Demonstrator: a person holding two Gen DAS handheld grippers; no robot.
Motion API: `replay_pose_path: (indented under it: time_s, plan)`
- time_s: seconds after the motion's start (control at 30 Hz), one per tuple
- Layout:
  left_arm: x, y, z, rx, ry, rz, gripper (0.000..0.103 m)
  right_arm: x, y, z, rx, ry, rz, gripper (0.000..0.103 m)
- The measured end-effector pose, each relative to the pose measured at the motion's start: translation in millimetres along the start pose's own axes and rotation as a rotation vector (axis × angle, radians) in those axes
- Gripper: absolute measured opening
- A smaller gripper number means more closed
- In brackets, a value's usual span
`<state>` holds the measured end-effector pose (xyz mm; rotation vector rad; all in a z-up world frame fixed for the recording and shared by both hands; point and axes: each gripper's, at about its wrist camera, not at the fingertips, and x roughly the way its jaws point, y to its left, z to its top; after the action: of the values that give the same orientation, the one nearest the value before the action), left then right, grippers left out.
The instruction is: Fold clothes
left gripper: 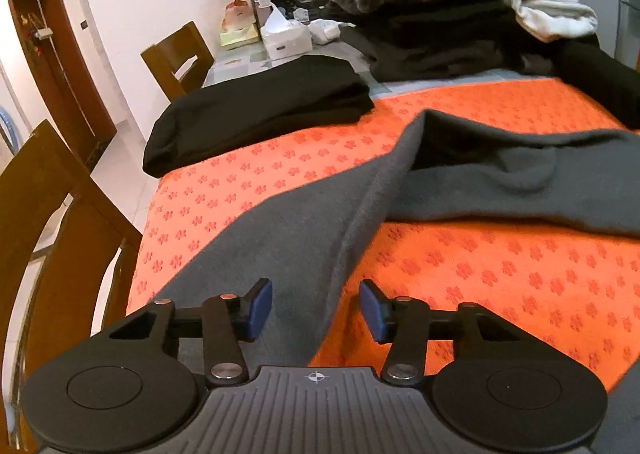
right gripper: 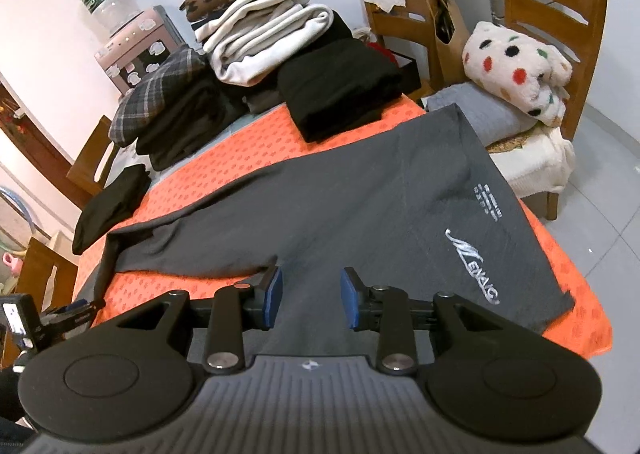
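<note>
done: black folded stacks [right gripper: 340, 89] at 12 | left: grey leggings [right gripper: 360, 205] unfolded | your left gripper [left gripper: 316, 310] and right gripper [right gripper: 311, 298]: part-open astride fabric, not pinching

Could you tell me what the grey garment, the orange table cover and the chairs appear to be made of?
Grey garment: soft matte knit, probably cotton jersey; it drapes limply and has a printed logo. Orange table cover: looks like a textured woven or terry cloth with a raised flower pattern. Chair: varnished brown wood, with visible sheen.
</note>
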<state>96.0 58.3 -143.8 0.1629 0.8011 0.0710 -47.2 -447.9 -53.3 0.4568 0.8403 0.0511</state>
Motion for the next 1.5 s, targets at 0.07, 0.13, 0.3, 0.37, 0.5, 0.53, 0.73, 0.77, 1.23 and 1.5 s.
replay_pose_path:
  time_s: [0.07,0.13,0.3,0.37,0.5,0.53,0.73,0.77,1.23,1.5]
  plan:
    - [4.0,2.8,3.0,-0.007,0.016,-0.024,0.017,-2.1,1.8,-2.9,0.001,-0.004,-0.005,0.039]
    - [2.5,0.8,6.9,0.002,0.026,-0.059,0.004,-3.5,1.2,-6.1,0.002,-0.004,-0.008,0.040]
    - [-21.8,-13.9,22.2,-0.011,0.031,-0.171,0.004,-0.5,-15.1,-4.2,0.018,0.008,0.026,0.042]
    - [-36.7,-21.5,32.0,-0.061,0.048,-0.231,0.004,3.2,-24.9,1.9,0.019,0.020,0.038,0.042]
    - [-61.7,-43.2,51.5,-0.166,0.066,-0.343,0.004,9.7,-44.4,23.9,-0.008,0.036,0.070,0.042]
    - [-66.6,-50.3,57.0,-0.194,0.070,-0.370,0.004,11.2,-48.7,30.5,-0.017,0.037,0.083,0.042]
    - [-83.4,-103.2,89.1,-0.304,0.061,-0.464,0.004,22.4,-70.9,69.0,-0.087,0.041,0.160,0.042]
    - [-84.3,-114.0,94.9,-0.309,0.060,-0.475,0.004,24.2,-73.9,74.3,-0.098,0.040,0.171,0.042]
    - [-66.5,-249.3,171.3,-0.373,0.052,-0.619,0.005,41.4,-123.4,112.2,-0.143,0.037,0.267,0.042]
    - [-63.1,-263.5,168.9,-0.361,0.055,-0.620,0.043,53.2,-127.2,108.9,-0.167,0.065,0.271,0.045]
